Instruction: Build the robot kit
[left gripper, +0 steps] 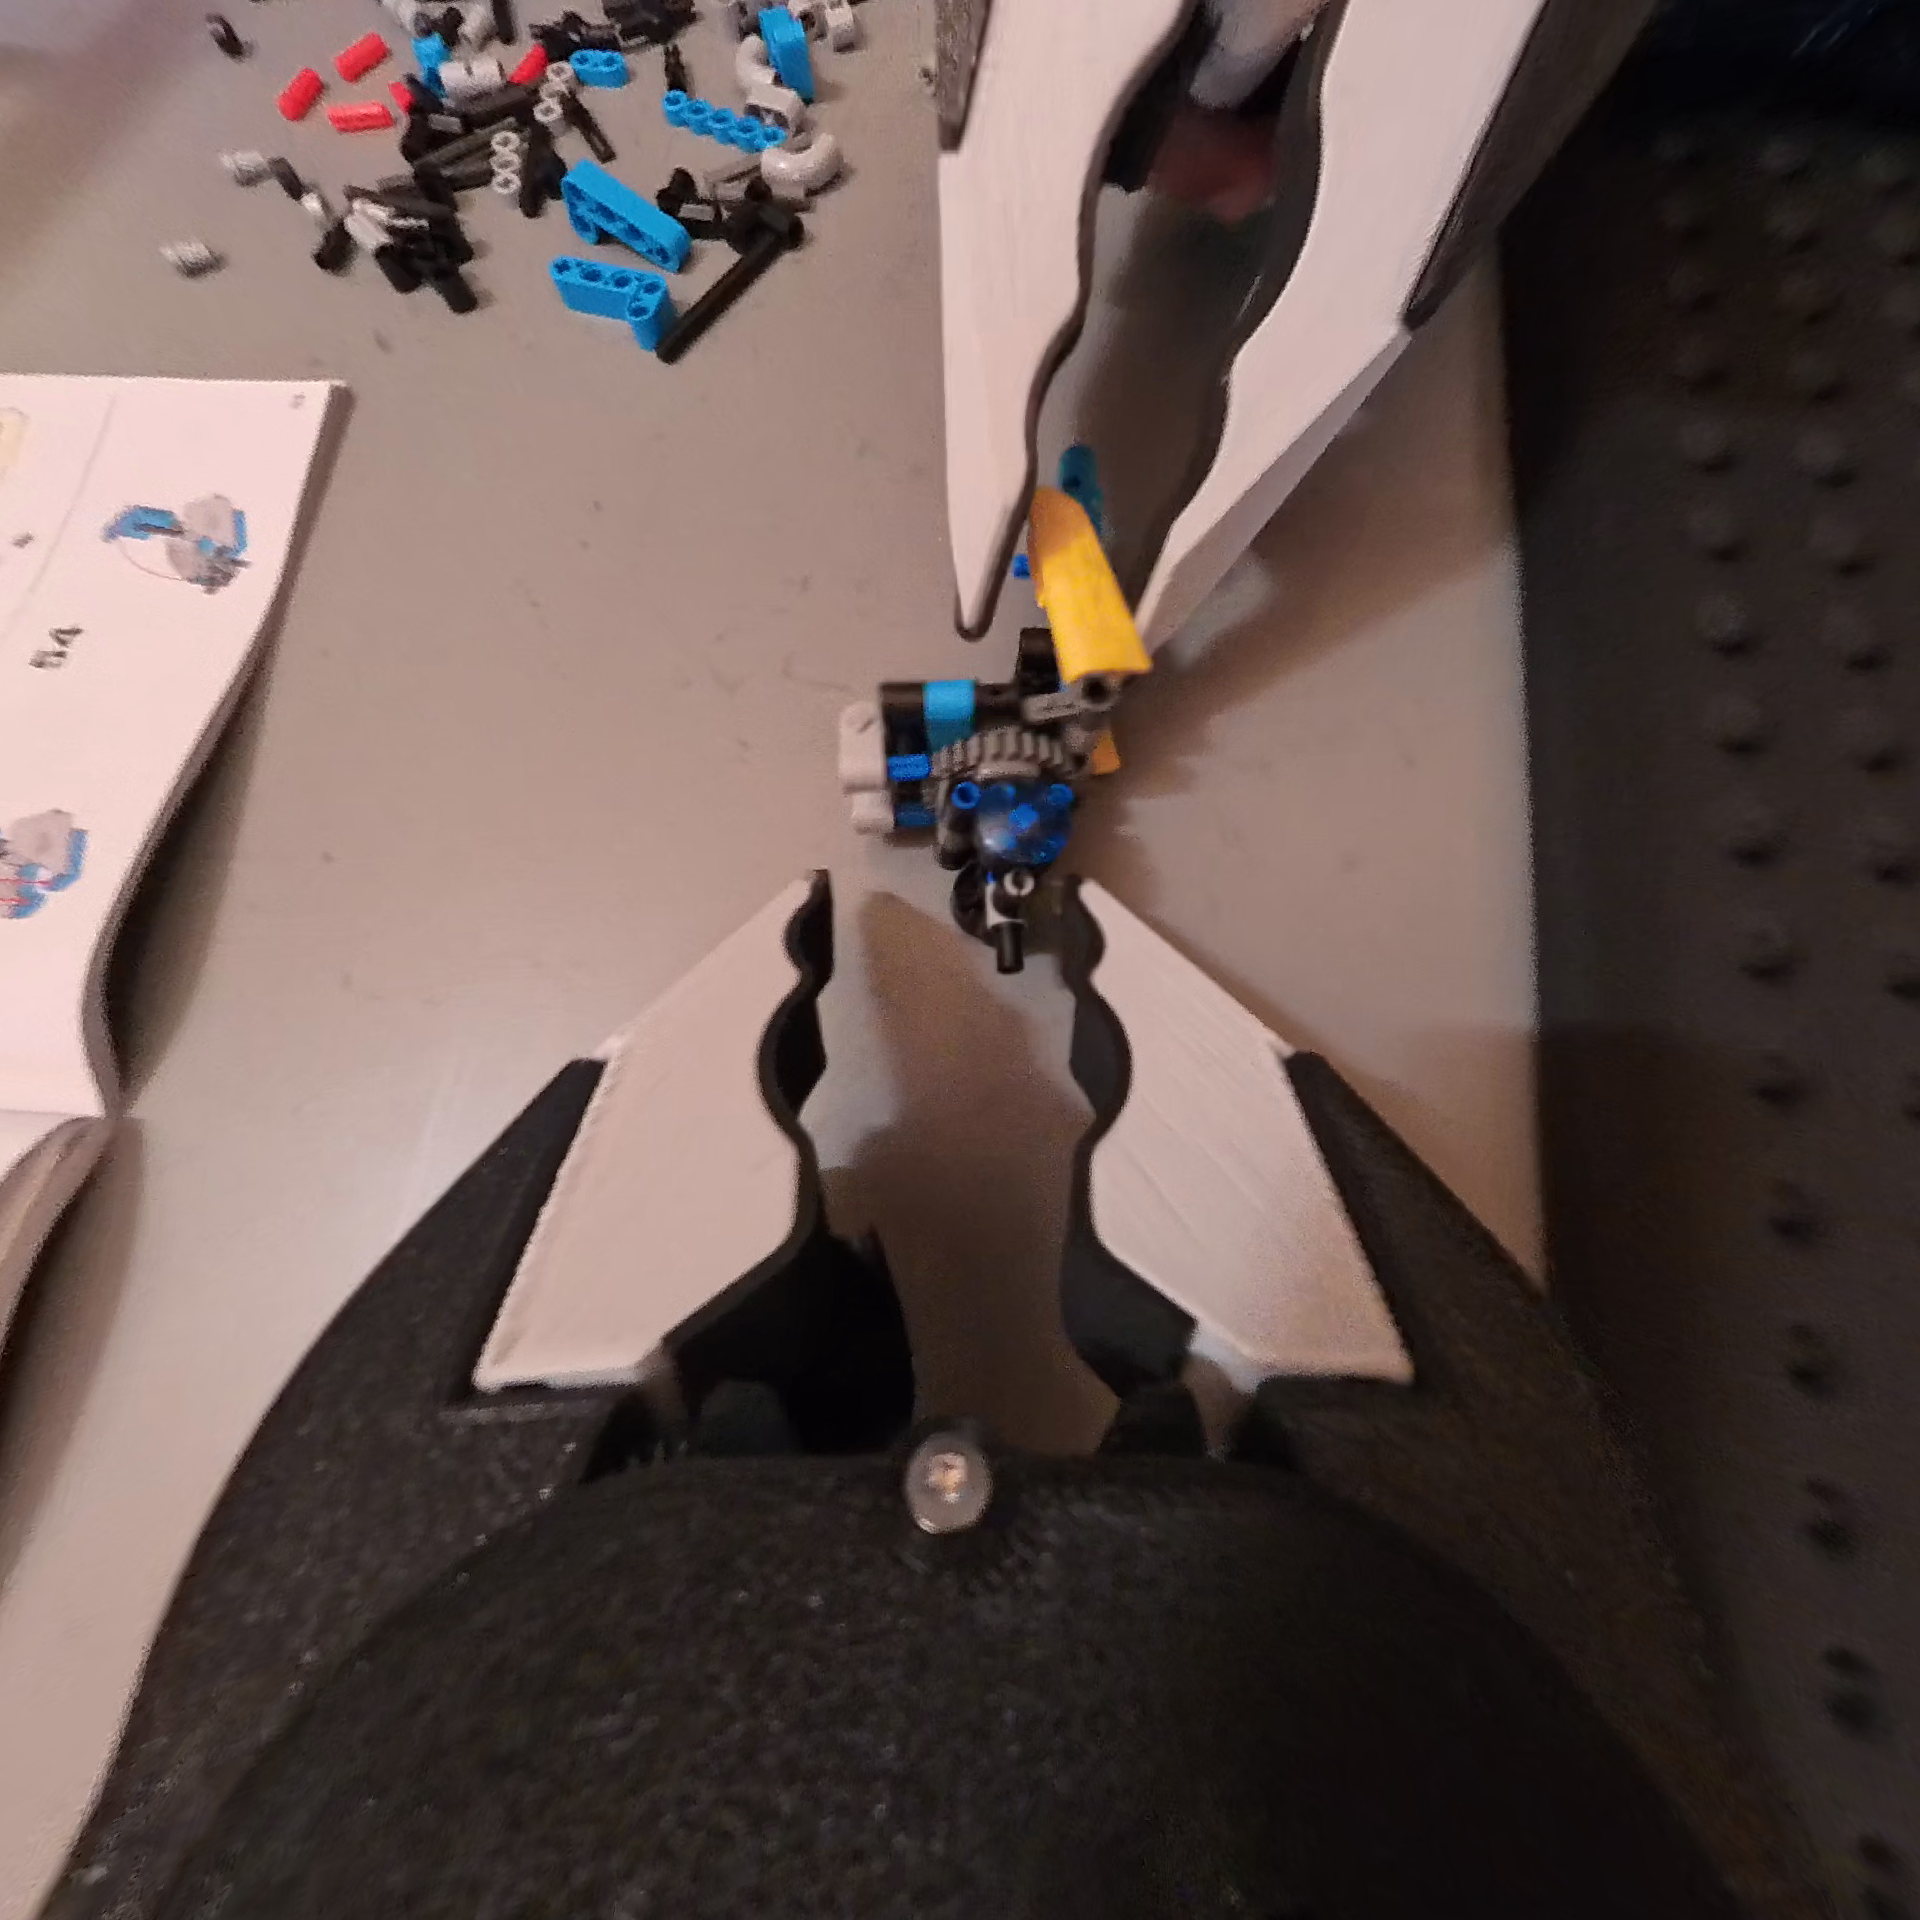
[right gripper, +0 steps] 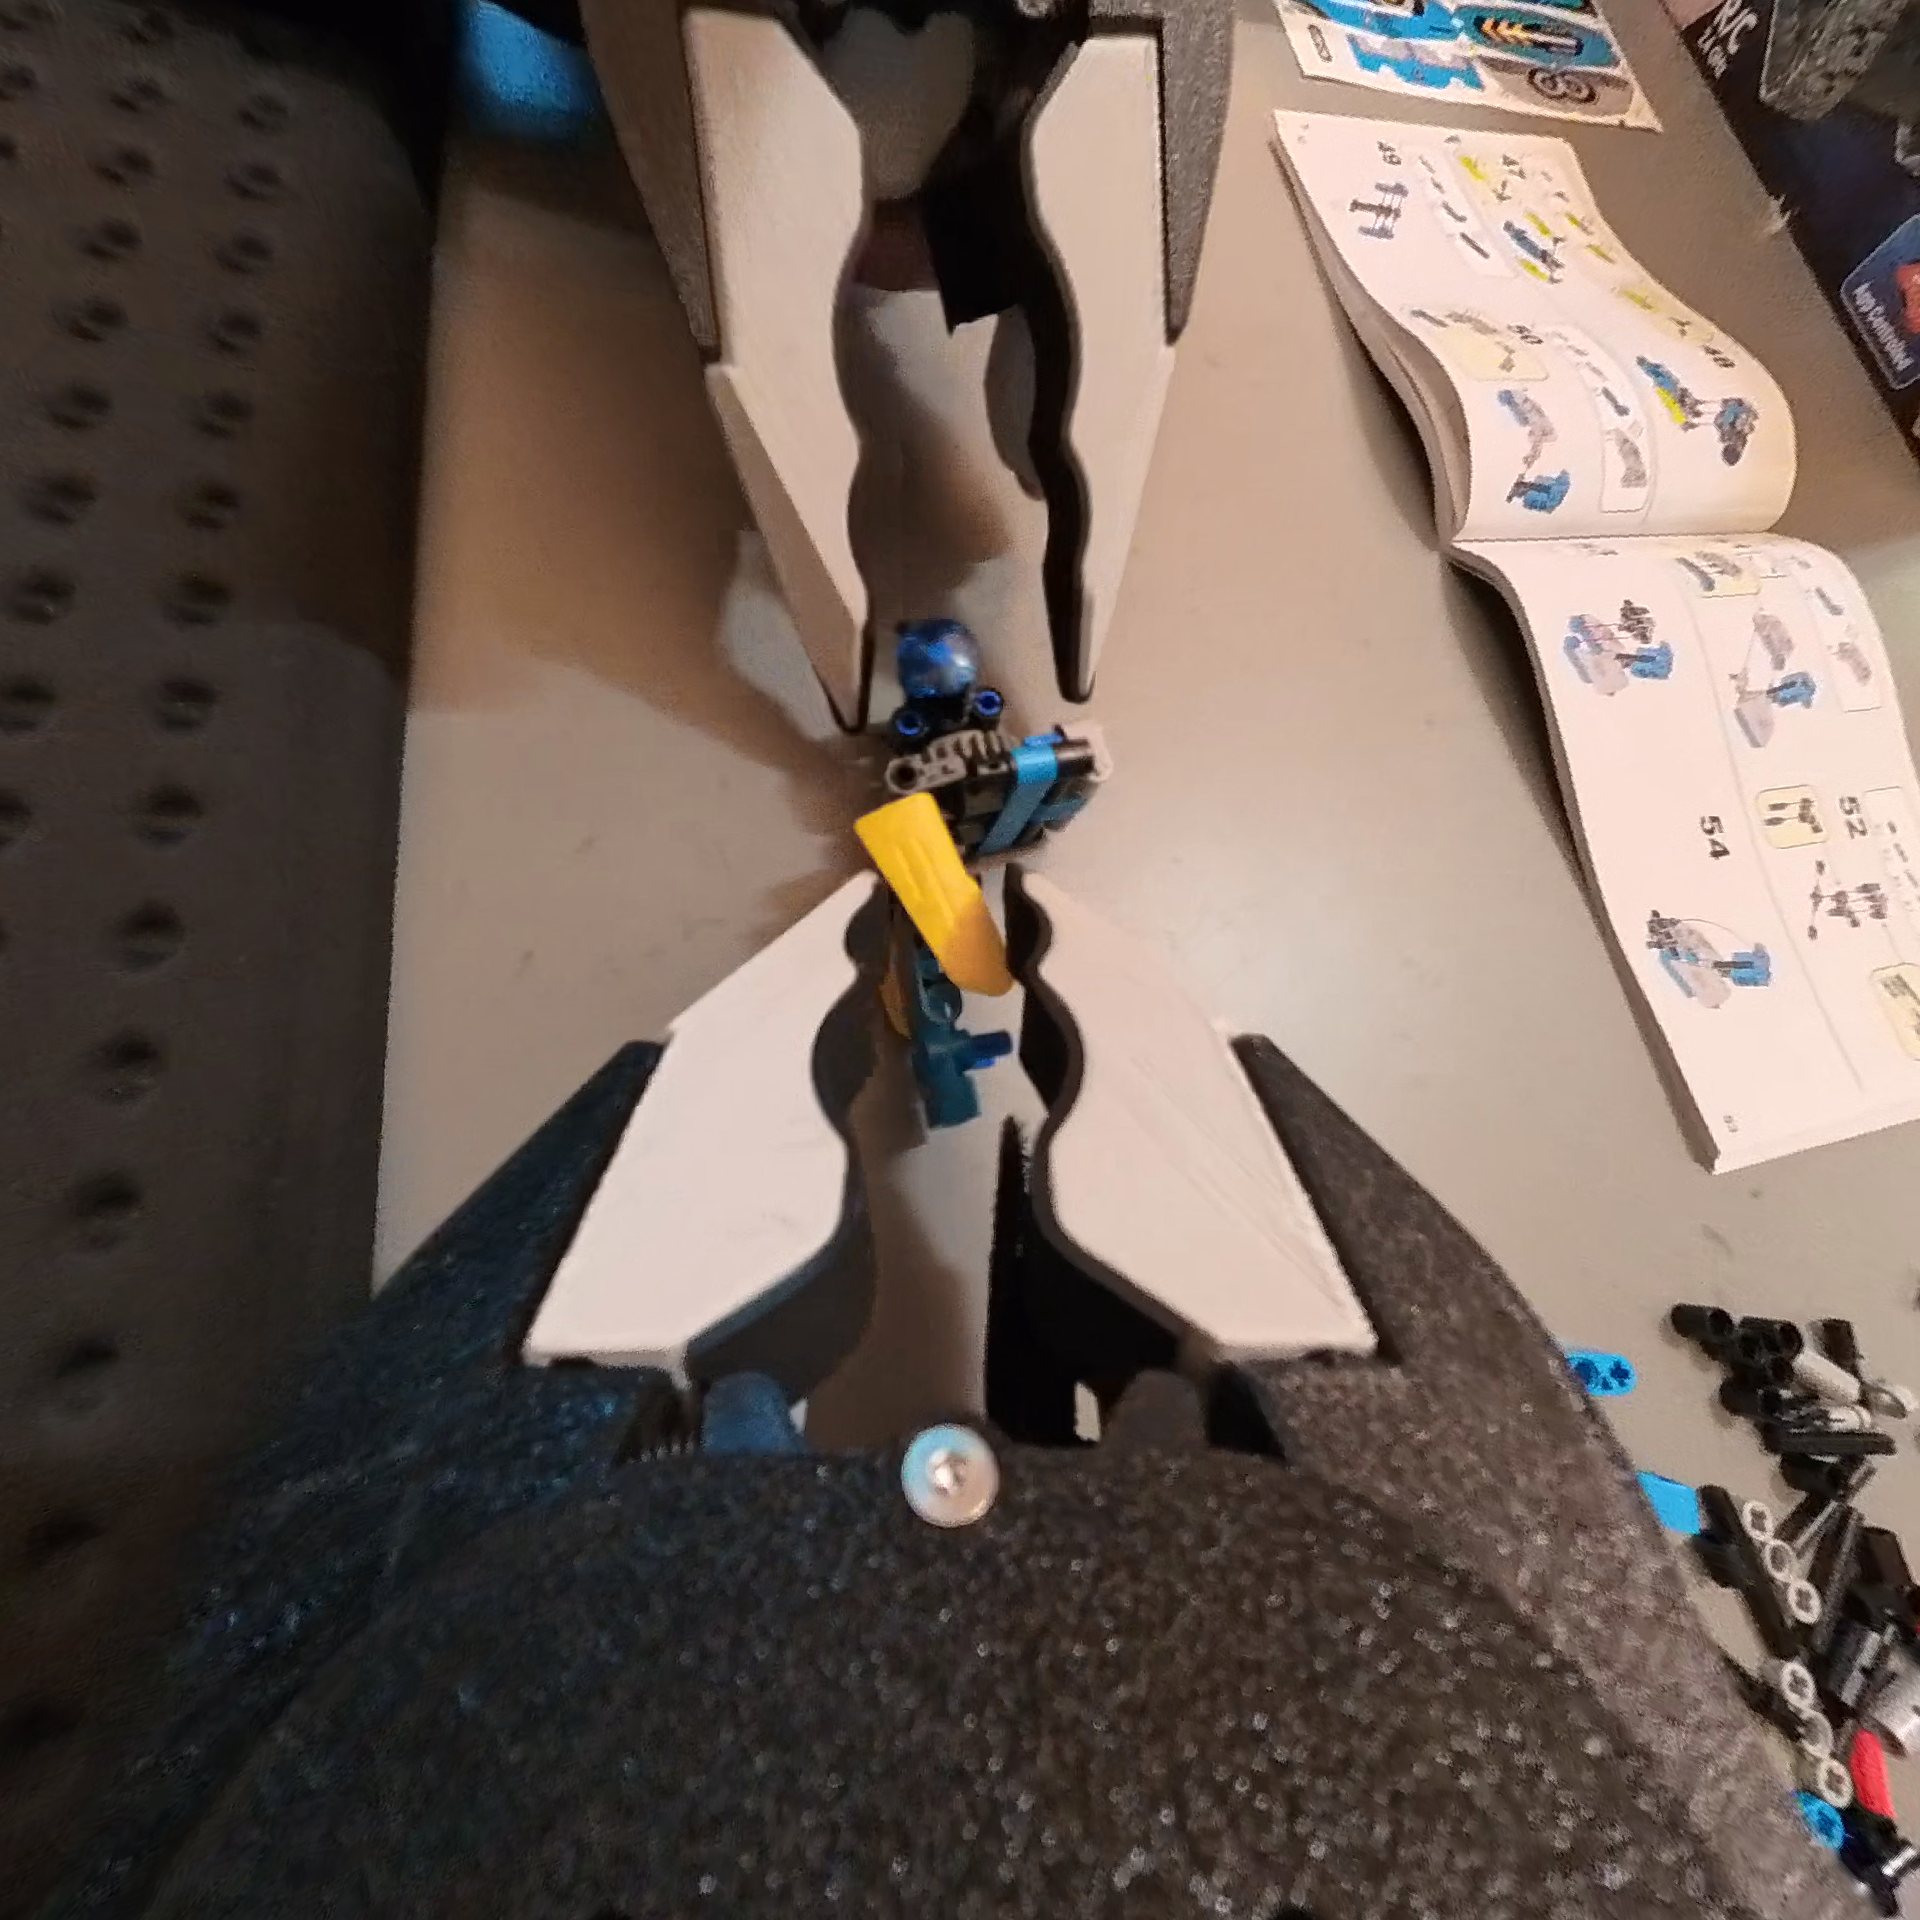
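Small brick-built assembly (left gripper: 977,769) sits on grey table (left gripper: 520,623), dead centre btwn both grippers. Left gripper (left gripper: 951,894) at 6 o'clock, fingers spread, empty. Right gripper (right gripper: 940,883) straddles yellow panel (right gripper: 930,894); grip can't be confirmed. Loose parts (left gripper: 540,156) at 11, instruction booklet (left gripper: 135,675) at 9.

The instruction booklet (left gripper: 135,665) is running off the left edge of the left wrist view, its drawings blurring. The loose parts pile (left gripper: 540,156) is being cut by the top edge; in the right wrist view the pile (right gripper: 1808,1558) is leaving the right edge. The yellow panel (right gripper: 935,904) is covering part of the small assembly (right gripper: 977,790) between the right gripper (right gripper: 940,883) fingers; contact is not discernible. A dark box (right gripper: 1829,208) is being cropped at the top right corner.
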